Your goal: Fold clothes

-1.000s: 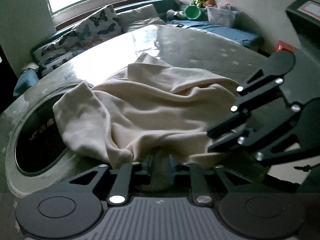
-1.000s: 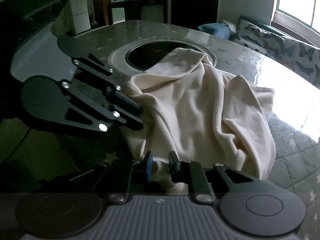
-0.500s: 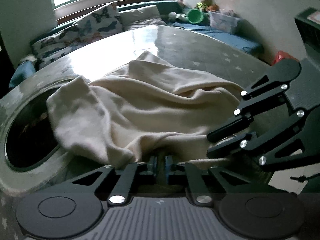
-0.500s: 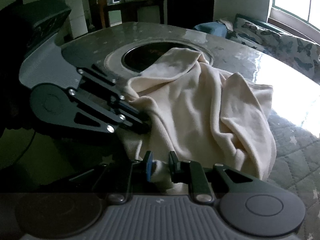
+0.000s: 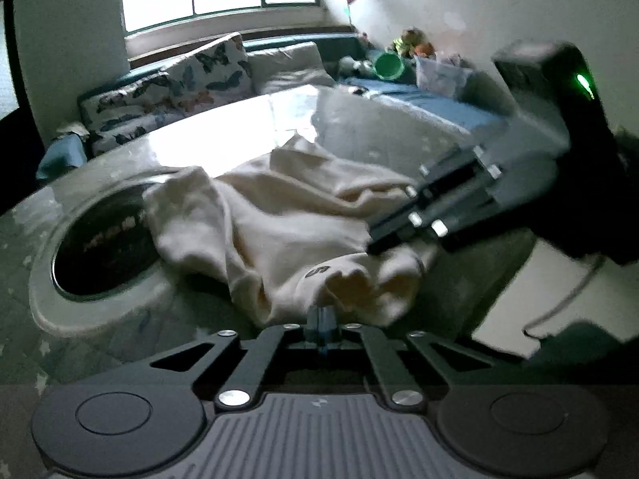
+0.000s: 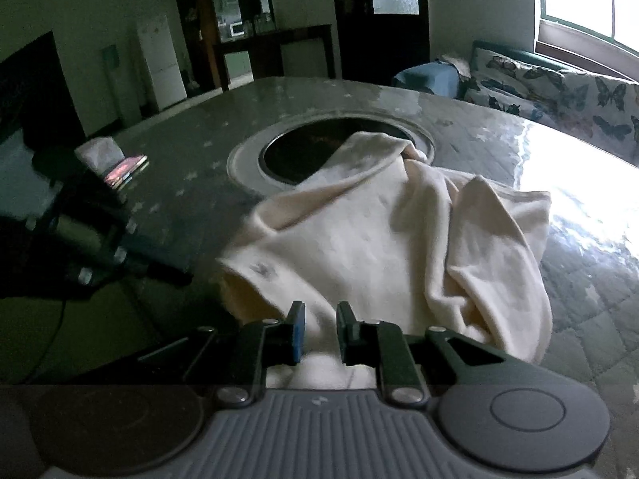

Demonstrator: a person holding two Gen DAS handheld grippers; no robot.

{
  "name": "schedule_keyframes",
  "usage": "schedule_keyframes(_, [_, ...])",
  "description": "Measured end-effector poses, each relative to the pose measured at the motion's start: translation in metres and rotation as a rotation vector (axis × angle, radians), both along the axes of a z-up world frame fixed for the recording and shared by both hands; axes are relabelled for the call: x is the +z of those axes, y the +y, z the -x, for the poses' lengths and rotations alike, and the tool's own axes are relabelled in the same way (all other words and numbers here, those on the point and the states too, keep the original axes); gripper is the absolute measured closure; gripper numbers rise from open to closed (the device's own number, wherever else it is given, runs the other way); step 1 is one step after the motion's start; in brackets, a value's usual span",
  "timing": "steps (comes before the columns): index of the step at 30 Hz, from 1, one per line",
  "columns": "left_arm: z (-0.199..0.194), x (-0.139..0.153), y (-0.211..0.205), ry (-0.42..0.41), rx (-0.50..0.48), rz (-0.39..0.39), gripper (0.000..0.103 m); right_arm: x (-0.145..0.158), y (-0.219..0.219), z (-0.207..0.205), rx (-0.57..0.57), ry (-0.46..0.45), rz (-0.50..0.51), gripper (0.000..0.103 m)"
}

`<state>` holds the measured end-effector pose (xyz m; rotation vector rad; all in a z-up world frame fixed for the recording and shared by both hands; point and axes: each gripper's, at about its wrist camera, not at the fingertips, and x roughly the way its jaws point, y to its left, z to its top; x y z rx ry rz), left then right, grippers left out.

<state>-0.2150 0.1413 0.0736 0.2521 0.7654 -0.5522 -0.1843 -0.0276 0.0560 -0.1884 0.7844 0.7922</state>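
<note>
A round tabletop (image 6: pixel 191 147) with a pale star print and a glossy cover has a dark round inset (image 6: pixel 307 151) at its middle. A cream garment (image 6: pixel 399 239) lies crumpled from the inset's rim to the near edge. A small packet (image 6: pixel 126 167) lies near the left edge.

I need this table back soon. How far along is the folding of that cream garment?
Barely begun. Done: both grippers have hold of the cream garment at its near edge, the left gripper shut on a pinch of cloth, the right gripper shut on a bunched hem. In hand: spreading that edge. Left: the garment lies crumpled, one end draped over the round inset in the table; no fold shows.
</note>
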Motion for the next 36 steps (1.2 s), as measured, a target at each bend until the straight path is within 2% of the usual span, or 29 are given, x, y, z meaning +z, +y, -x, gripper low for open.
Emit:
schedule_keyframes(4, [0.000, -0.004, 0.000, 0.020, -0.017, -0.032, 0.103, -0.009, 0.011, -0.009, 0.007, 0.016, -0.001, 0.087])
schedule_keyframes(10, [-0.041, 0.016, 0.003, -0.031, 0.090, -0.008, 0.098, -0.029, 0.027, -0.007, 0.076, 0.071, 0.039, 0.086])
schedule_keyframes(14, [-0.088, 0.020, -0.004, -0.036, 0.154, -0.014, 0.079, -0.025, 0.026, -0.005, 0.088, 0.066, 0.037, 0.086])
schedule_keyframes(16, [-0.115, 0.020, -0.009, -0.029, 0.174, -0.015, 0.076, -0.021, 0.023, -0.005, 0.084, 0.059, 0.031, 0.086])
schedule_keyframes(19, [-0.152, 0.018, -0.013, -0.015, 0.218, -0.020, 0.068, -0.011, 0.012, -0.014, 0.043, 0.046, 0.011, 0.086])
schedule_keyframes(21, [-0.175, 0.015, -0.014, -0.011, 0.248, -0.022, 0.056, -0.005, 0.004, -0.024, 0.007, 0.031, 0.007, 0.086])
schedule_keyframes(25, [-0.214, 0.007, -0.024, -0.046, 0.273, -0.097, 0.046, 0.004, -0.012, -0.050, -0.083, -0.004, 0.008, 0.085])
schedule_keyframes(27, [-0.233, 0.000, -0.029, -0.051, 0.294, -0.128, 0.035, 0.006, -0.018, -0.069, -0.125, -0.021, 0.011, 0.085])
schedule_keyframes(30, [-0.263, -0.011, -0.031, -0.019, 0.324, -0.116, 0.035, 0.007, -0.022, -0.093, -0.170, -0.043, 0.023, 0.083])
schedule_keyframes(32, [-0.277, -0.021, -0.029, 0.001, 0.345, -0.120, 0.035, 0.006, -0.024, -0.107, -0.197, -0.050, 0.028, 0.075])
schedule_keyframes(34, [-0.288, -0.030, -0.025, 0.021, 0.370, -0.126, 0.035, 0.003, -0.022, -0.119, -0.212, -0.057, 0.035, 0.073])
schedule_keyframes(36, [-0.293, -0.037, -0.016, 0.058, 0.384, -0.102, 0.055, 0.000, -0.020, -0.130, -0.222, -0.053, 0.035, 0.068])
